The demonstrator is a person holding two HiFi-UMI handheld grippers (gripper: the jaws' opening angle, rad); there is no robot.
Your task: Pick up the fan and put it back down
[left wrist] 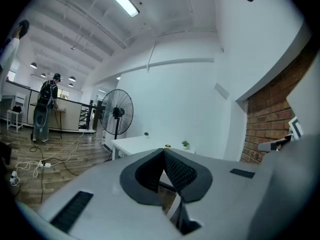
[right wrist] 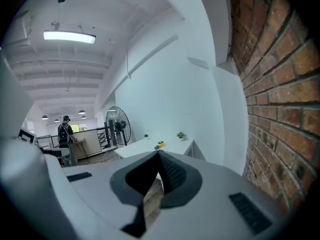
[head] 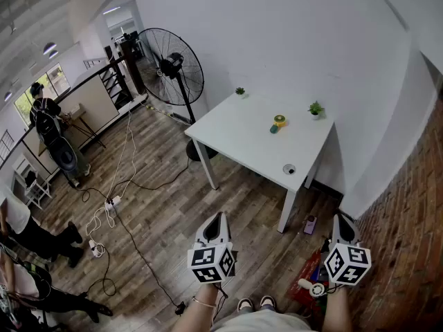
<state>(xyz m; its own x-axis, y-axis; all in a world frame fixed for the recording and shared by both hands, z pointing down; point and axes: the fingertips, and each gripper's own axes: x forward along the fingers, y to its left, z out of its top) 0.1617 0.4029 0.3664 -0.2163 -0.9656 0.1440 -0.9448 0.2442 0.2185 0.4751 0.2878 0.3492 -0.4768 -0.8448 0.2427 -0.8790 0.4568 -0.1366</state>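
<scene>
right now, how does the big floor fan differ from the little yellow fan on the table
The floor fan is far larger than the yellow fan. The floor fan is black with a wire cage; the yellow fan has a yellow head on a teal part. The floor fan stands upright on the wooden floor next to the white table, while the yellow fan sits on the tabletop. Both have round heads.

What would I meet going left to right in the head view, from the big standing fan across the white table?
Big standing fan → small potted plant → small yellow fan → second potted plant.
</scene>
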